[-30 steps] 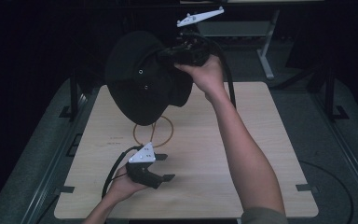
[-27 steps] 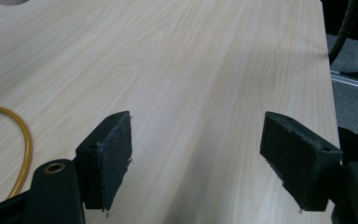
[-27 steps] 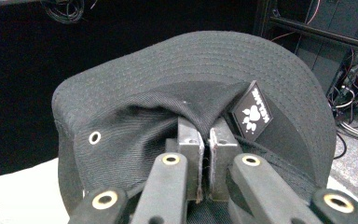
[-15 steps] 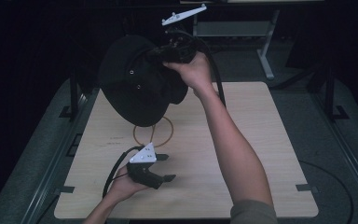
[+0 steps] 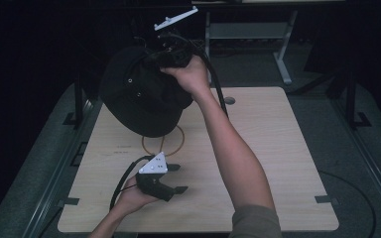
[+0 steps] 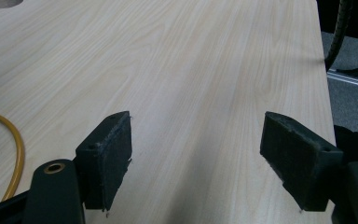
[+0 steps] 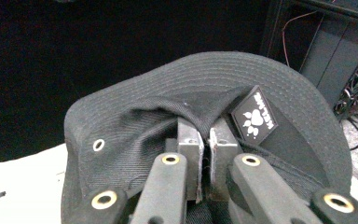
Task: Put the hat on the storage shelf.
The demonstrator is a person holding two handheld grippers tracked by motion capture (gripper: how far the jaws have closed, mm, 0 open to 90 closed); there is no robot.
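Note:
A black bucket hat [image 5: 141, 96] hangs in the air over the far left part of the wooden table [image 5: 268, 148]. My right gripper [image 5: 166, 57] is shut on its fabric and holds it up. In the right gripper view the jaws pinch a fold of the hat [image 7: 205, 93] beside a black patch with a white paw print [image 7: 255, 117], my right gripper [image 7: 207, 140] pressed tight. My left gripper [image 5: 176, 178] rests near the table's front edge, open, with nothing between its jaws; the left gripper [image 6: 196, 144] looks out over bare wood.
A yellow ring-shaped cord [image 5: 171, 144] lies on the table under the hat; part of the cord [image 6: 16, 149] shows in the left gripper view. A round hole [image 5: 229, 100] sits near the table's far edge. A desk frame [image 5: 278, 44] stands behind the table.
My right gripper has carried the hat to the left across the far side of the table. The left gripper has stayed where it was.

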